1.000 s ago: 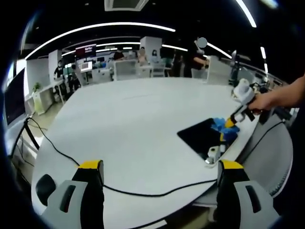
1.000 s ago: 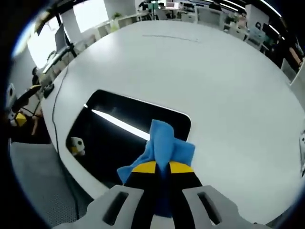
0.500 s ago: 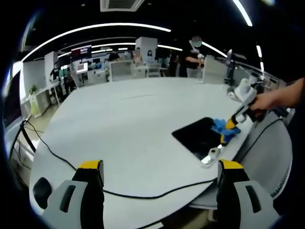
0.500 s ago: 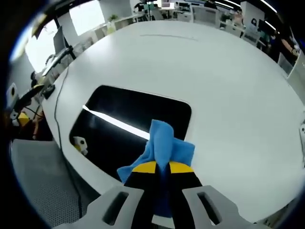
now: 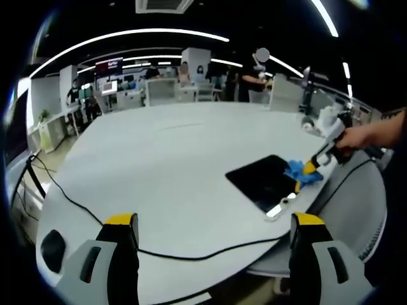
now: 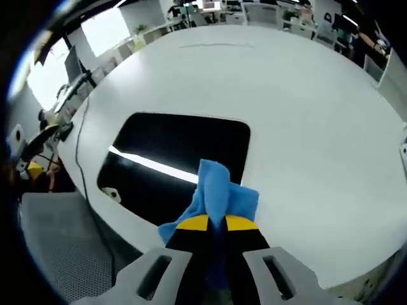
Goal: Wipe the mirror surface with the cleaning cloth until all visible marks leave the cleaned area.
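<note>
Right gripper (image 6: 216, 223) clenched on the blue cleaning cloth (image 6: 219, 194), cloth pressed on the near edge of the dark mirror (image 6: 172, 152), which lies flat near the rim of the white table (image 6: 286, 95). Left gripper (image 5: 213, 222) released, jaws wide apart, well away from the mirror, above a black cable (image 5: 191, 256).

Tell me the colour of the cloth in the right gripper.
Bright blue. The cleaning cloth shows best in the right gripper view, clamped in the right gripper over the mirror.

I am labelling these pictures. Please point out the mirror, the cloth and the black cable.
mirror (image 6: 178, 143), right gripper view, middle of its dark glass
cloth (image 6: 216, 194), right gripper view, blue fold above the jaws
cable (image 5: 76, 203), left gripper view, stretch lying on the table
</note>
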The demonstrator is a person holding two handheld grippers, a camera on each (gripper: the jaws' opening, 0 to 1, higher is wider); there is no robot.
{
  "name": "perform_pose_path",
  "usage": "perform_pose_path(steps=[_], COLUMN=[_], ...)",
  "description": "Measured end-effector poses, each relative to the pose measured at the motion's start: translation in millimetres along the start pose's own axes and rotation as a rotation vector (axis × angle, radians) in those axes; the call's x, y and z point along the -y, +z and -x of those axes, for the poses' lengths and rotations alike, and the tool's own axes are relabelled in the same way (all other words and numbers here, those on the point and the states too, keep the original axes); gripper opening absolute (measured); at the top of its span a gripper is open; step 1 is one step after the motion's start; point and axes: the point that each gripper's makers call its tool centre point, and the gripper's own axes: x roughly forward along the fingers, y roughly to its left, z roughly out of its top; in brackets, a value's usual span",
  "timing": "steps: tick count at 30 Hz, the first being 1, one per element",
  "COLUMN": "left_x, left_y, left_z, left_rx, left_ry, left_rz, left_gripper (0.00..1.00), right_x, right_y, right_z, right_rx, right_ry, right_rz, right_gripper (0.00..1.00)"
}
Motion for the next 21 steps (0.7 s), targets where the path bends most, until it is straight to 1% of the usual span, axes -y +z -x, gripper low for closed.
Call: perform_pose_path(steps=[5, 7, 11, 15, 18, 21], left_x=[0.8, 1.5, 1.8, 0.8, -1.6, -4.4], left_y=[1.3, 2.0, 0.5, -1.4, -0.2, 0.3], left_z=[0, 0, 1, 2, 5, 8], left_rx=[0.005, 0.008, 0.01, 0.003, 0.007, 0.009], left_ry=[0.0, 0.001, 0.0, 0.002, 0.006, 0.012], left_rz=[0.001, -0.001, -0.007, -0.017, -0.019, -0.02], left_gripper=[1.0, 1.0, 1.0, 1.0, 1.0, 1.0], right_x=[1, 0, 1, 0, -9, -11], right_y=[0.7, 0.5, 0.4, 1.1, 0.9, 1.8], right_z=[-2, -1, -1, -1, -1, -3], right_rx=[-0.002, 0.003, 0.012, 0.021, 0.021, 0.013], right_ry=[-0.005, -0.007, -0.007, -0.012, 0.03, 0.018], right_rz=[-0.008, 0.005, -0.011, -0.061, -0.112, -0.084], right_gripper=[0.02, 0.02, 0.02, 0.03, 0.03, 0.02])
